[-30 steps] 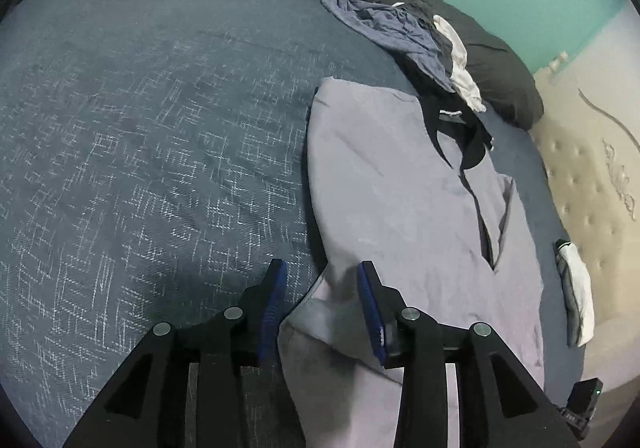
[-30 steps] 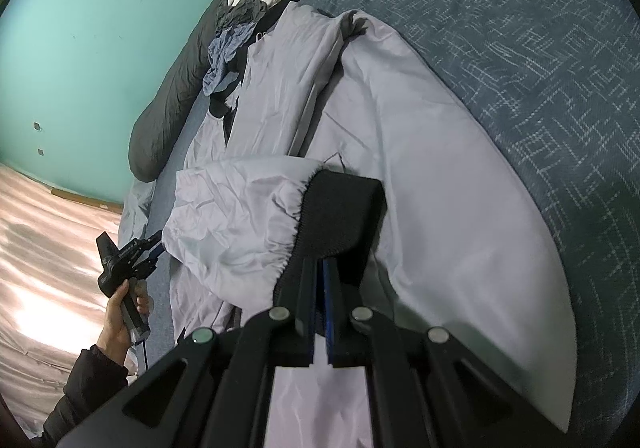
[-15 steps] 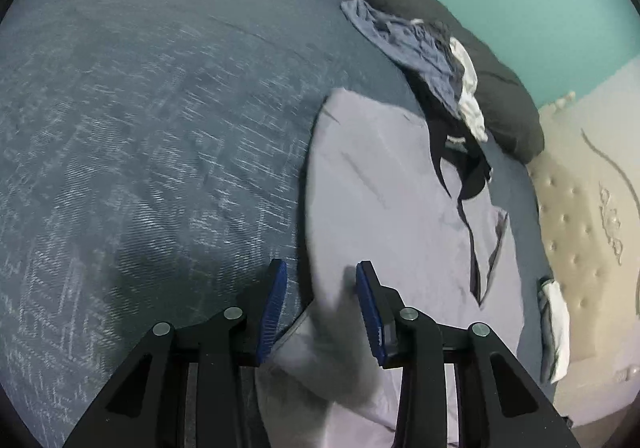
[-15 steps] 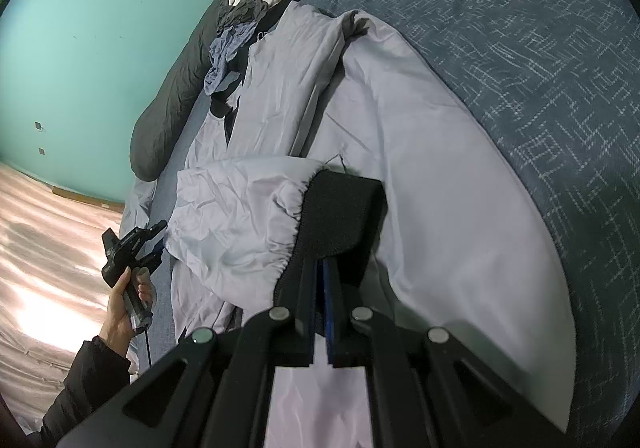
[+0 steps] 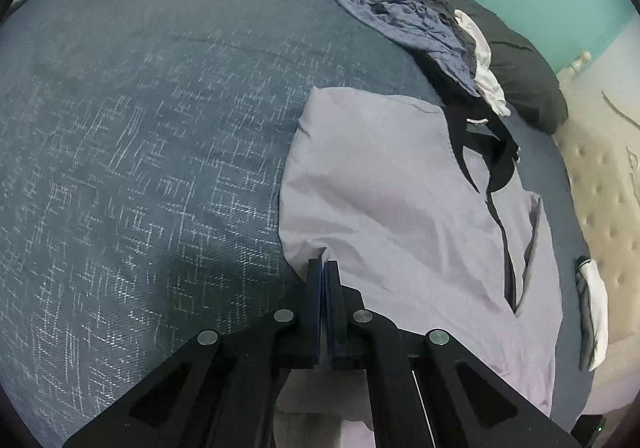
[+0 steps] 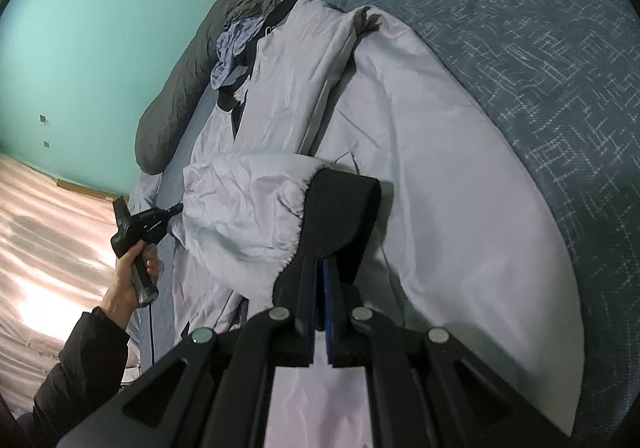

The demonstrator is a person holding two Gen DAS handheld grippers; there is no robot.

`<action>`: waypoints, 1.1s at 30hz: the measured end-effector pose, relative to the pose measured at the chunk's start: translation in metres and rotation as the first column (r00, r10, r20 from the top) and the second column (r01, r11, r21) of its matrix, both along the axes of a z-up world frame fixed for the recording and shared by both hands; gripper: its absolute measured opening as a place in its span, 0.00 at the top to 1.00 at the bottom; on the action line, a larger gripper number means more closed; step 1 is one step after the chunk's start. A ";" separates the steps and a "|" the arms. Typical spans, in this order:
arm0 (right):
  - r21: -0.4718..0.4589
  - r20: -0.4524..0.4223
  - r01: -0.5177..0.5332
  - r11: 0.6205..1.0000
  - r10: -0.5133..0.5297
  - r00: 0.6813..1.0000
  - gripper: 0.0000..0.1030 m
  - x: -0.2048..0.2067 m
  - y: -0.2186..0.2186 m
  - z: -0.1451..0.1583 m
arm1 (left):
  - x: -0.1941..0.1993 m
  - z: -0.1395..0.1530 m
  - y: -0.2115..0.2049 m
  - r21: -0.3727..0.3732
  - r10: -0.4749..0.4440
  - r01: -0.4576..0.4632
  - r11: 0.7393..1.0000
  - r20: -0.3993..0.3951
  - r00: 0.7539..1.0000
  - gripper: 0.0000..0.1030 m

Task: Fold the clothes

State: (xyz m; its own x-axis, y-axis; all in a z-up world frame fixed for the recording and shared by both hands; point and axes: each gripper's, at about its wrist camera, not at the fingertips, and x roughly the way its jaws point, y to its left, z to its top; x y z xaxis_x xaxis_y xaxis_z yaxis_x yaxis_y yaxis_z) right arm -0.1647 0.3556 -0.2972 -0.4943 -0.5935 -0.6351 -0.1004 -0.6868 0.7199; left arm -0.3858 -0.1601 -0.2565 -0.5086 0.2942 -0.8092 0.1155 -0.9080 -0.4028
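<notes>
Your left hand-held gripper (image 5: pixel 322 268) was wide open a second ago, and now its two fingers are pressed together on the edge of the light grey jacket (image 5: pixel 392 184). You can see a small pinch of cloth pulled up right at the tips. Your right hand-held gripper (image 6: pixel 320 268) has not changed: it keeps its fingers clenched on the black cuff (image 6: pixel 340 212) of the jacket sleeve (image 6: pixel 244 208), just as before.

From your left hand-held gripper, the jacket spreads out ahead and to the right, lying flat on the dark blue bed (image 5: pixel 140 128). Its black collar part (image 5: pixel 484 140) is far ahead on the right. Past that, a crumpled blue cloth (image 5: pixel 404 20) and a white cloth (image 5: pixel 486 76) lie in a small pile next to a long dark pillow (image 5: pixel 520 60). A folded white and grey thing (image 5: pixel 592 312) sits off to the right, by the padded headboard (image 5: pixel 600 184).

From your right hand-held gripper, the puffy sleeve bunches up just ahead and to the left, lifted over the rest of the jacket. Far to the left, your left hand (image 6: pixel 128 280) holds the other tool at the jacket's edge. A black coat sleeve (image 6: pixel 84 368) covers your arm. The green wall (image 6: pixel 100 28) is behind.
</notes>
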 end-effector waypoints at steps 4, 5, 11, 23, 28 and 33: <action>-0.003 0.002 -0.002 1.000 0.002 1.000 0.97 0.000 0.001 -0.001 | 0.015 0.005 -0.008 0.018 -0.018 0.018 1.000 -0.009 1.000 0.97; -0.003 0.002 -0.003 1.000 0.003 1.000 0.97 0.000 0.001 -0.001 | 0.019 0.006 -0.010 0.023 -0.023 0.023 0.999 -0.011 1.000 0.97; -0.003 0.000 -0.003 1.000 0.003 1.000 0.97 -0.001 0.000 0.000 | 0.042 0.014 -0.022 0.050 -0.050 0.051 0.997 -0.025 0.998 0.94; 0.004 0.002 0.003 1.000 -0.003 1.000 0.97 -0.002 -0.003 -0.001 | 0.078 0.001 -0.010 -0.157 -0.169 0.166 0.974 -0.004 0.986 0.94; 0.002 0.006 0.006 1.000 -0.006 1.000 0.97 -0.002 -0.002 -0.002 | 0.075 0.000 0.005 -0.196 -0.215 0.209 0.958 -0.011 0.977 0.94; -0.003 0.006 0.005 1.000 -0.005 1.000 0.97 -0.001 -0.001 -0.002 | 0.075 -0.003 0.012 -0.232 -0.237 0.230 0.945 -0.004 0.971 0.94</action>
State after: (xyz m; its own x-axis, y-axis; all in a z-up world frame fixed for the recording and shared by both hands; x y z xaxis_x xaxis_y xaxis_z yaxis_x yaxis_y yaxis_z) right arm -0.1661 0.3544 -0.2992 -0.4932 -0.5931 -0.6364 -0.1078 -0.6842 0.7213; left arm -0.3112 -0.1477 -0.2590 -0.4744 0.2170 -0.8531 -0.1204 -0.9760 -0.1813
